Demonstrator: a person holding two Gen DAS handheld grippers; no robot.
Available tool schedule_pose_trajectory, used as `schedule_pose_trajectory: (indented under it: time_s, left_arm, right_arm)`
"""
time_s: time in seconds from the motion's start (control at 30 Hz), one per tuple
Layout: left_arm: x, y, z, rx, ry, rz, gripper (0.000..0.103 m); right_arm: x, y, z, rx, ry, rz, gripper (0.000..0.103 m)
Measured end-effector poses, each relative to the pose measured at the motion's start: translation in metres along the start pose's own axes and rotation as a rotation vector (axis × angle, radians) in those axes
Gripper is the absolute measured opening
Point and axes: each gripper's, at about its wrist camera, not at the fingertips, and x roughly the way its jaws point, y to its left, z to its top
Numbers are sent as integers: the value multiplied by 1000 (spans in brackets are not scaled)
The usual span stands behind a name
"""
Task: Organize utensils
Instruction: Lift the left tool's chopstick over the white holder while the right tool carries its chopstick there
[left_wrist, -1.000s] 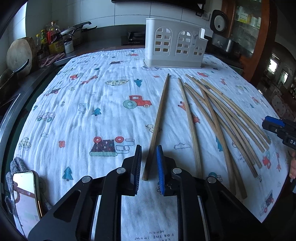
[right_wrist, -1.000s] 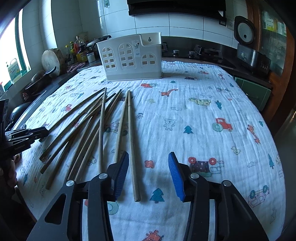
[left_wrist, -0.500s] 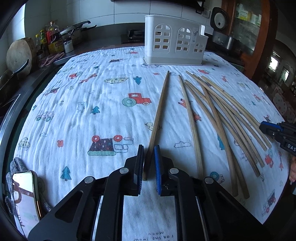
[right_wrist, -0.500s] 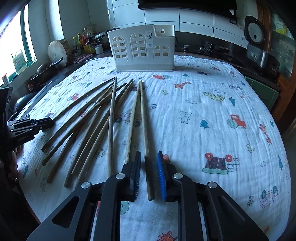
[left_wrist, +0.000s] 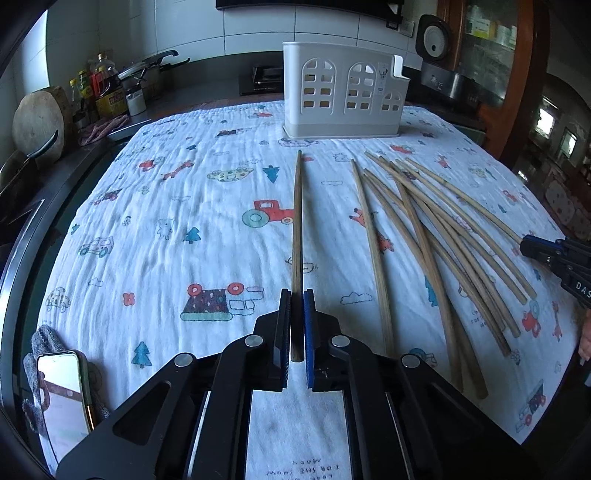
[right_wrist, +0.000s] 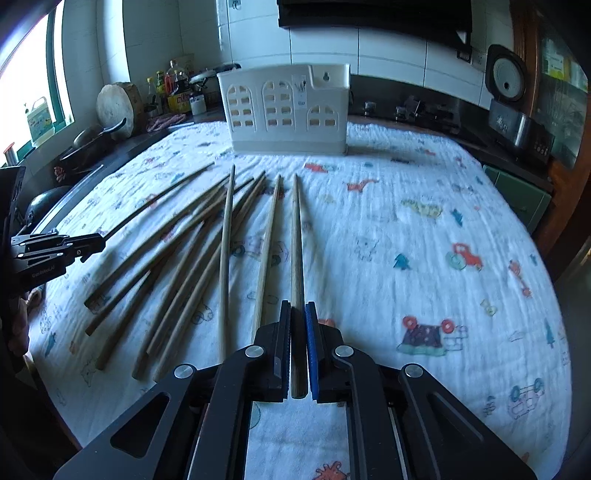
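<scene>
In the left wrist view my left gripper (left_wrist: 296, 295) is shut on the near end of a long wooden chopstick (left_wrist: 296, 214) that points straight at the white utensil holder (left_wrist: 343, 99) at the far side. In the right wrist view my right gripper (right_wrist: 297, 306) is shut on another chopstick (right_wrist: 296, 236), also aimed toward the holder (right_wrist: 288, 110). Several loose chopsticks (left_wrist: 443, 240) lie fanned on the cloth between the two grippers, shown as a pile (right_wrist: 177, 254) left of the right gripper. Each gripper shows at the other view's edge.
A cartoon-print cloth (left_wrist: 177, 229) covers the table. A phone (left_wrist: 62, 391) lies on a grey rag at the near left corner. Bottles, a pot and a round wooden block (left_wrist: 37, 122) stand on the left counter. A rice cooker (right_wrist: 506, 85) stands at the back right.
Both grippers have closed on a chopstick each; the right one went from wide open to shut. The chopstick in the left gripper has swung into line with the fingers.
</scene>
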Motion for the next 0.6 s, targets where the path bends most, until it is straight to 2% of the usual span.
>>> schedule_pose_trajectory:
  time_s: [0.3, 0.6]
  left_arm:
    - [-53, -1, 29, 12, -138, -26, 5]
    - [-74, -4, 95, 59, -211, -56, 5]
  right_arm:
    - [-59, 2, 45, -27, -169, -15, 7]
    - [-81, -5, 124, -69, -213, 7, 7]
